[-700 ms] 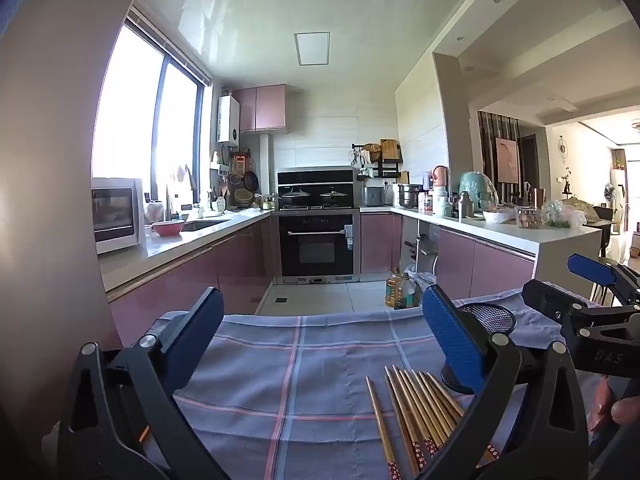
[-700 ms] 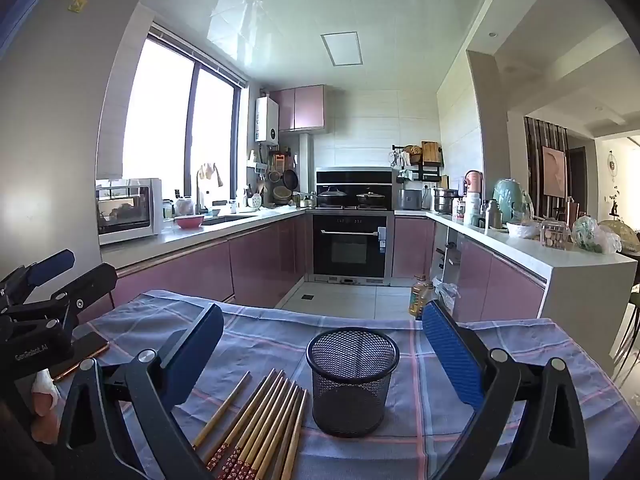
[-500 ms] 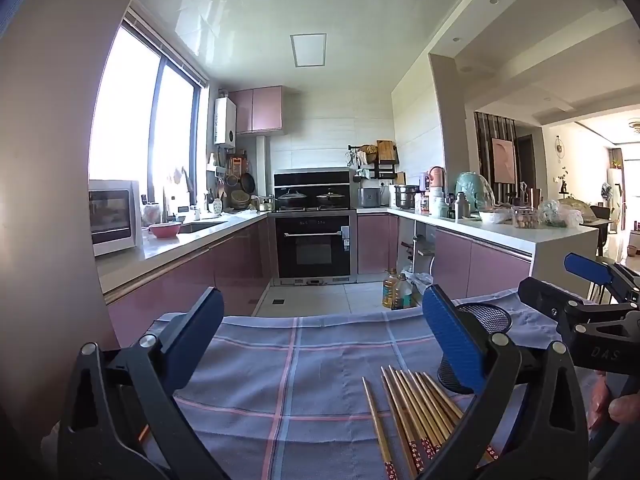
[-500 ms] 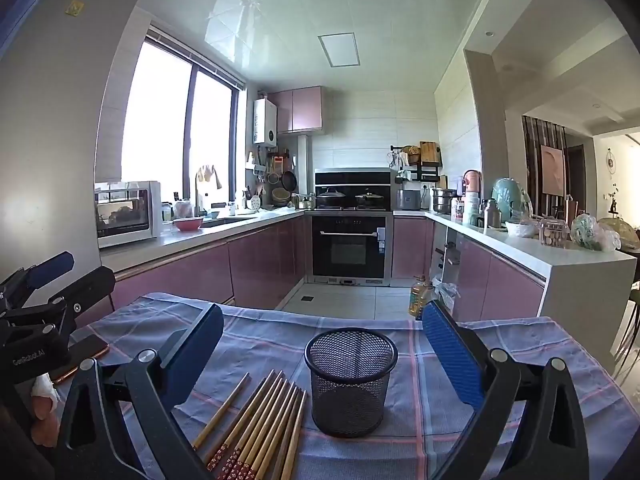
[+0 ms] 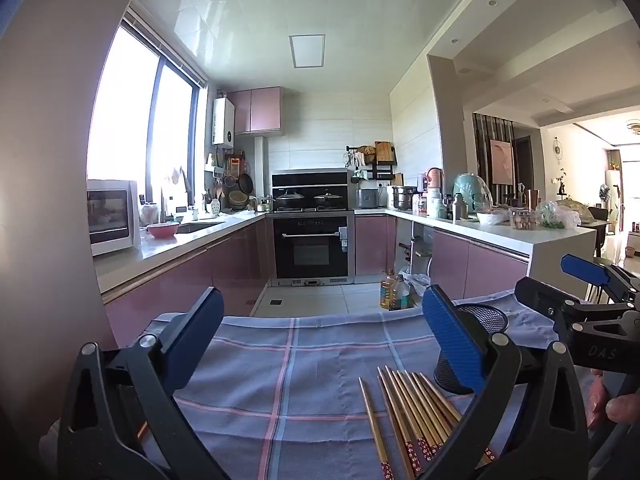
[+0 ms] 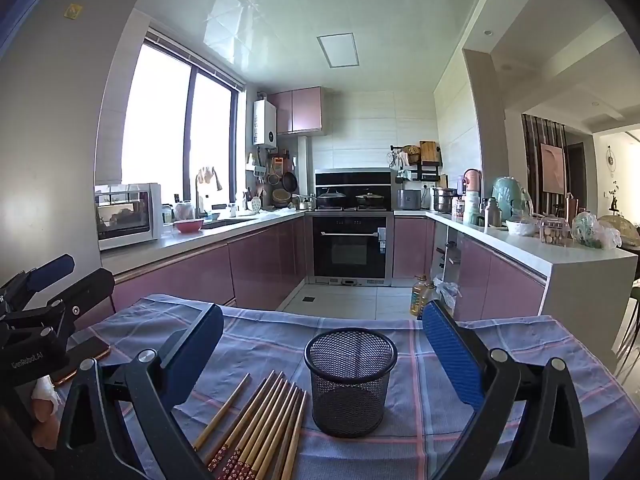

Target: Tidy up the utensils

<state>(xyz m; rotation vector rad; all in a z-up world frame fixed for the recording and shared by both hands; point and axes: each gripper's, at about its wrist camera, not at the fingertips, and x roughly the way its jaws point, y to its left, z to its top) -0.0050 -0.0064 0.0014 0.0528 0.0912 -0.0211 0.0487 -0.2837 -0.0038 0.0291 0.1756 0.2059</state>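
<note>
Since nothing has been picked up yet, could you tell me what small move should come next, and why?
Probably lower the right gripper toward the chopsticks and close on one. Both grippers are open and empty, the chopsticks lie flat on the cloth just left of the mesh cup, and the cup looks empty.

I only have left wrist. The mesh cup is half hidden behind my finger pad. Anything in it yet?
Observer: No. The right wrist view shows the whole cup, upright, with nothing sticking out of it.
Operator: Chopsticks touching it?
Observer: The chopsticks lie flat on the cloth, on the cup's left in that view. The nearest one runs close to its base; I can't tell if they touch.
Operator: Right hand-held gripper?
Observer: The right hand-held gripper is wide open and holds nothing. The cup sits in line between its fingers.
</note>
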